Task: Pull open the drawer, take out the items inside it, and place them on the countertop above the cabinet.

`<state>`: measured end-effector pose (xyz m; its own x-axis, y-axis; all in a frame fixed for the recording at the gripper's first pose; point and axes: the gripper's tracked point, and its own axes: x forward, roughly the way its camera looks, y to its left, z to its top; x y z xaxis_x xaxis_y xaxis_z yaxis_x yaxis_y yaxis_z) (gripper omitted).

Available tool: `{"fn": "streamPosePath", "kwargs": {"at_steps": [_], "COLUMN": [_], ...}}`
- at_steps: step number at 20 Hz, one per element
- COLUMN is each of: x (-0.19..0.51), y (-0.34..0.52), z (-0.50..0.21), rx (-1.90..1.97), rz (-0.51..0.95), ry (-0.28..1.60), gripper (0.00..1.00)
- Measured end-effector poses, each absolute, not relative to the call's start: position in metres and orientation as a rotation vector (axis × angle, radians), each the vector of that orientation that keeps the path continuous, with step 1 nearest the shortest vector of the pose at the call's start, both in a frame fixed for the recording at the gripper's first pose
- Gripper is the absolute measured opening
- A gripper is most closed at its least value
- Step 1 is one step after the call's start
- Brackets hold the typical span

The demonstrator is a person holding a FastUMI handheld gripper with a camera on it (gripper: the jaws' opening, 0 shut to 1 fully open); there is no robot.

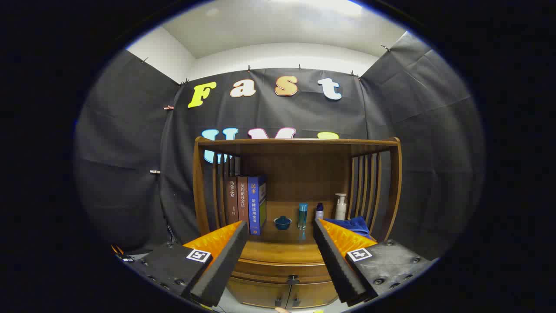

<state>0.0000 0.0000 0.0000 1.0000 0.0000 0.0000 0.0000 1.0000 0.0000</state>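
The gripper (280, 228) hangs in front of a wooden cabinet (295, 174), its two fingers (226, 261) spread wide and grasping nothing. Held this way, level and centred, they frame the drawer (282, 270), which sits closed just under the cabinet's tabletop (282, 250). The drawer's small dark knob (292, 278) lies between the fingers and somewhat beyond their tips, so the gripper is lined up for a pull but not touching it. Whatever is inside the drawer is hidden while it is shut, so no item can be taken out yet; the task looks to be at its very start.

On the tabletop, above the drawer, stand three books (247, 204) against the cabinet's left slats, then a blue lidded bowl (282, 222), a teal bottle (302, 215), a small bottle (319, 211) and a white pump bottle (340, 206). A blue cloth (354, 225) lies by the right slats. The front of the tabletop is bare, likely the room meant for the drawer's items. Two lower doors (282, 298) sit beneath the drawer.
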Motion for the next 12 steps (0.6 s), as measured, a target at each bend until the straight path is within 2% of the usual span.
{"fn": "streamPosePath", "kwargs": {"at_steps": [12], "x": [0.0050], "y": [-0.0086], "z": [-0.0106], "rx": [0.023], "rz": [-0.012], "ry": [0.039], "gripper": [0.98]}}
